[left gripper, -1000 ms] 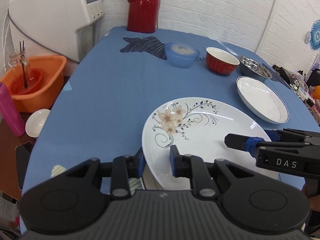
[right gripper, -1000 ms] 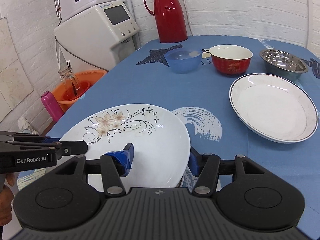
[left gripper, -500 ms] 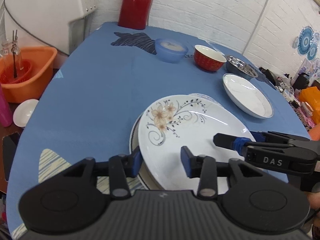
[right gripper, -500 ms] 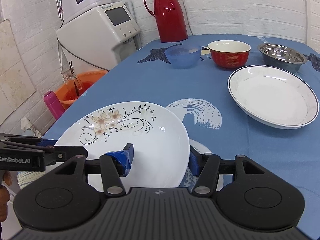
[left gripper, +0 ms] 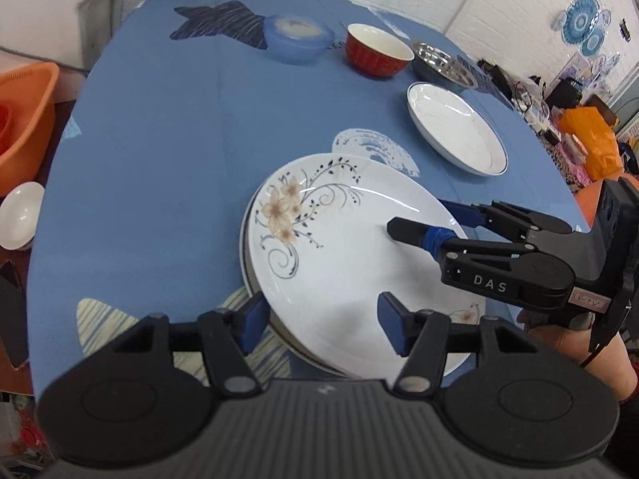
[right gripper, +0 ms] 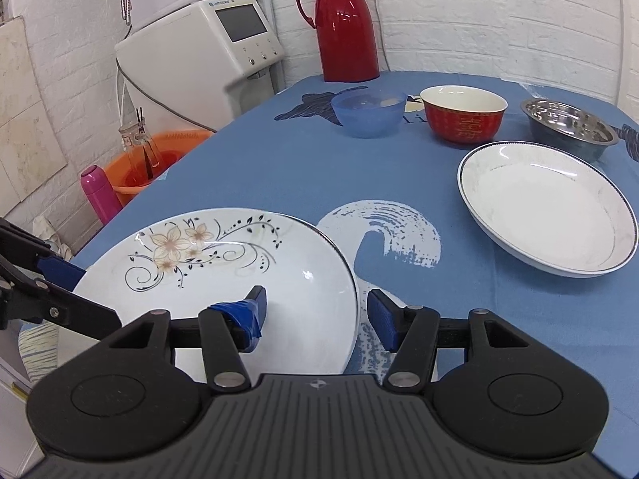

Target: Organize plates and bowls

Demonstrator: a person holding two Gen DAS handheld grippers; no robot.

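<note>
Floral plate (left gripper: pixel 343 255) lies near the front edge of the blue tablecloth (left gripper: pixel 167 139), stacked on a second plate whose dark rim (left gripper: pixel 247 275) peeks out at its left side. Left wrist view alone shows a small white bowl (left gripper: pixel 20 215) off the table at far left, the orange tub (left gripper: pixel 24 119), and the person's hand (left gripper: pixel 559 343) behind the right gripper (left gripper: pixel 419 219). Right wrist view alone shows the white dispenser (right gripper: pixel 207 48), pink bottle (right gripper: pixel 100 195) and the whole red thermos (right gripper: pixel 343 24). Both views carry the row at the far side: blue bowl (right gripper: pixel 367 113), red bowl (right gripper: pixel 463 113), steel bowl (right gripper: pixel 571 127), with the white rimmed plate (right gripper: pixel 547 207) lying nearer, at right. Left gripper (left gripper: pixel 323 315): jaws spread wide, straddling the near rim of the floral plate, pads clear of it. Right gripper: jaws also spread, one finger over the plate face, the other outside its right rim; contact cannot be told. Against half a second ago, both pairs of jaws stand wider and the floral plate sits lower and flatter on the plate beneath.
</note>
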